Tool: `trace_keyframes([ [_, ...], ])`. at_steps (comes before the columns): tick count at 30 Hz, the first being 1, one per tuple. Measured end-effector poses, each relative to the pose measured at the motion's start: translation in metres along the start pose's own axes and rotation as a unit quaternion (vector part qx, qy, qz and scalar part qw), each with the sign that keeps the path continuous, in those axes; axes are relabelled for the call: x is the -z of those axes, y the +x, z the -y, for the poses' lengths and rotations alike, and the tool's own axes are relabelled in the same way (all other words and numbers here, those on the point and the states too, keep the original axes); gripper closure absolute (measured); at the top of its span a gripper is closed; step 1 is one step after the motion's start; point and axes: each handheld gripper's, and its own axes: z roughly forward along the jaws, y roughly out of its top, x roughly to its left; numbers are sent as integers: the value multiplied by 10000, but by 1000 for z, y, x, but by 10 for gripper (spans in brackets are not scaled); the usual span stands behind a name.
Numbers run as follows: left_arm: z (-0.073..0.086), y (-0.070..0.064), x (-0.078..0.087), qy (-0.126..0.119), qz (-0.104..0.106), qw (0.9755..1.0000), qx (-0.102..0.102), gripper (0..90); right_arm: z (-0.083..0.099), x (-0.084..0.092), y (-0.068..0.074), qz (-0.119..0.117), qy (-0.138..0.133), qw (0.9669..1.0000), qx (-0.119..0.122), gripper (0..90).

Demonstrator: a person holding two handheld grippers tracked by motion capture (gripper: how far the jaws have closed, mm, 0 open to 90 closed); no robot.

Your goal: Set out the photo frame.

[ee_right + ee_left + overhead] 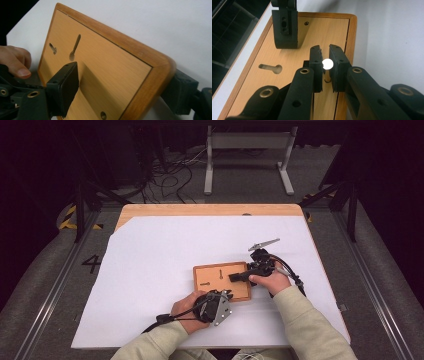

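Observation:
A flat wooden board [215, 287] with two keyhole-shaped slots [220, 273] lies on the white table. My left gripper [226, 294] comes in at the board's near edge. In the left gripper view its jaws [325, 62] are shut on a small white ball-headed pin [327, 64], held over the board [324, 32] beside a slot [270, 68]. My right gripper [242, 276] straddles the board's right edge. In the right gripper view one fingertip [66, 85] lies over the board's top [107, 70] and the other [181, 91] sits outside the rim; the jaws stand wide.
White paper [165, 250] covers most of the wooden table [210, 210]. A metal stand [247, 150] and cables [170, 175] are on the floor beyond the far edge. The left hand's thumb [17, 66] lies close by the board.

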Motion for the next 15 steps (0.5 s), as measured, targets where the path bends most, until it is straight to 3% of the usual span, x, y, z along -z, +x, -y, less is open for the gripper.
trace_keyframes([
  [6, 0, 1, 0, 8, 42, 10000, 52, 817, 0, 1, -5, -192, 15, 9997, -178, 293],
  [13, -1, 1, 2, 4, 166, 9998, 122, 822, 0, 7, -5, -290, 46, 9995, -151, 354],
  [15, -1, 1, 3, 31, 299, 9994, 187, 807, 0, 11, -6, -367, 17, 9993, -110, 386],
])
